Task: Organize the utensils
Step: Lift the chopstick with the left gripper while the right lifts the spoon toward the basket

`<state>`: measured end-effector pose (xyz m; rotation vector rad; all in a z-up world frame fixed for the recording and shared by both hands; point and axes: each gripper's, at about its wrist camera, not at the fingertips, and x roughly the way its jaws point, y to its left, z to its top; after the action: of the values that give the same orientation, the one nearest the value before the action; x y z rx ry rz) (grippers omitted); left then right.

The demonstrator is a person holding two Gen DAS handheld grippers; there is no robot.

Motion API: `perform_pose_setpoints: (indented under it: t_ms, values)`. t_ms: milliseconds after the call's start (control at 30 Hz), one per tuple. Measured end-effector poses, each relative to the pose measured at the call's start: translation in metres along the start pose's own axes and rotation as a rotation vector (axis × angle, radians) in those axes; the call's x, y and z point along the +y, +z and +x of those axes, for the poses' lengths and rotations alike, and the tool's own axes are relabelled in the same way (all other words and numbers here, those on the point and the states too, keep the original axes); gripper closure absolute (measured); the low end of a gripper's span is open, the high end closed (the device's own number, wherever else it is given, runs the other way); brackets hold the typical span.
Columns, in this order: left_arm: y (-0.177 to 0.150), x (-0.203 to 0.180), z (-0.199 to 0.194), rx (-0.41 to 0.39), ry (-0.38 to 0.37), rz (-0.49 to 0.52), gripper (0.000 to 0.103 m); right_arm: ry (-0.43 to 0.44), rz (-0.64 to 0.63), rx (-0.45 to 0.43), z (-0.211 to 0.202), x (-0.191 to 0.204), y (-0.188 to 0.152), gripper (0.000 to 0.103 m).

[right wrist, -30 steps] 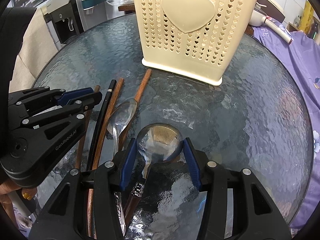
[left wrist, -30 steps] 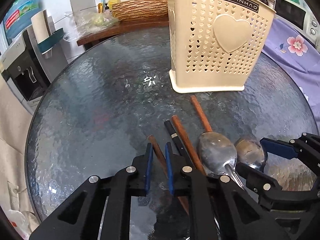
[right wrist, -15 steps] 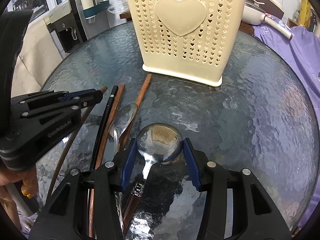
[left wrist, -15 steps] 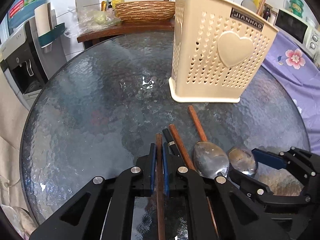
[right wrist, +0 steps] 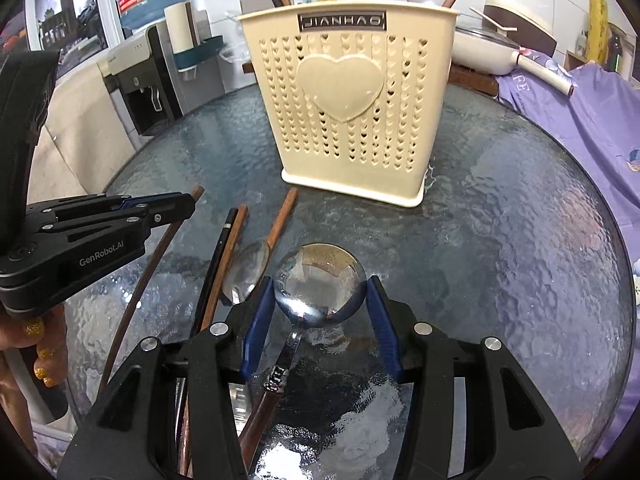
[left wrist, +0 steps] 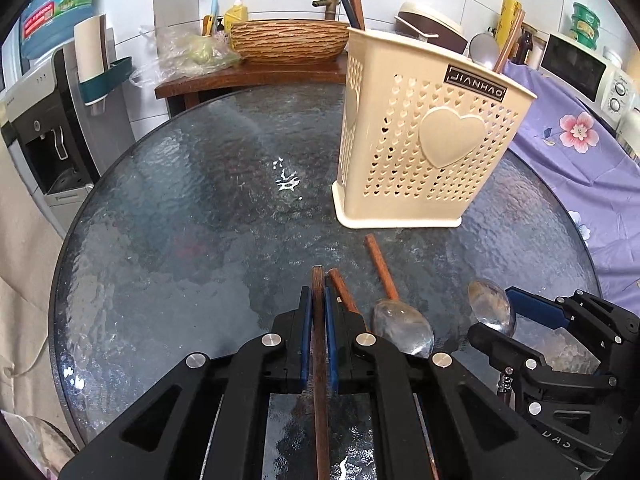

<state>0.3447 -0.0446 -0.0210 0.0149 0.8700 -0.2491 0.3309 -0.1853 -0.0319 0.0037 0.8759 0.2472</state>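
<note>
My left gripper [left wrist: 318, 300] is shut on a dark brown chopstick [left wrist: 319, 344], whose tip pokes out past the blue pads. In the right wrist view that left gripper [right wrist: 188, 204] carries the chopstick [right wrist: 156, 256] slanting down to the left. The right gripper [right wrist: 320, 320] grips a round metal spoon [right wrist: 320, 284] by its bowl, both pads against the rim and the handle hanging down. The spoon [left wrist: 490, 306] also shows in the left wrist view with the right gripper [left wrist: 516, 312]. A cream perforated holder [left wrist: 420, 152] [right wrist: 352, 112] stands upright behind.
On the round glass table [left wrist: 180, 220] lie an oval spoon [right wrist: 246, 268], a brown chopstick [right wrist: 282, 220] and a black and brown pair [right wrist: 226, 252]. Chopsticks and a ladle stand in the holder. A water dispenser [left wrist: 44, 128] is left, purple cloth [left wrist: 572, 152] right.
The left jaws closed on the brown chopstick and lifted its tip off the glass. The right gripper rose a little with the round spoon. Both views now sit higher over the table.
</note>
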Motion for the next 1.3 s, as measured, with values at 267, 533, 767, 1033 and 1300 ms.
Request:
perform_pose_setpoints:
  t_ms: [267,533,767,1033,1300]
  values:
    - [-0.001,-0.001,-0.015,-0.040,-0.016,-0.002,0.097,-0.003,-0.011,-0.058,-0.015,0.004,0.003,0.055]
    - [0.003,-0.001,-0.028,-0.076,-0.028,-0.010,0.097,0.002,-0.019,-0.090,-0.027,0.006,0.003,0.056]
    - [0.007,-0.004,-0.040,-0.104,-0.036,-0.006,0.097,0.004,-0.026,-0.123,-0.039,0.009,0.006,0.056]
    - [0.011,-0.004,-0.057,-0.144,-0.046,-0.004,0.097,0.007,-0.040,-0.153,-0.053,0.014,0.009,0.056]
    - [0.016,-0.010,-0.083,-0.203,-0.061,0.009,0.097,0.014,-0.059,-0.181,-0.069,0.020,0.014,0.056]
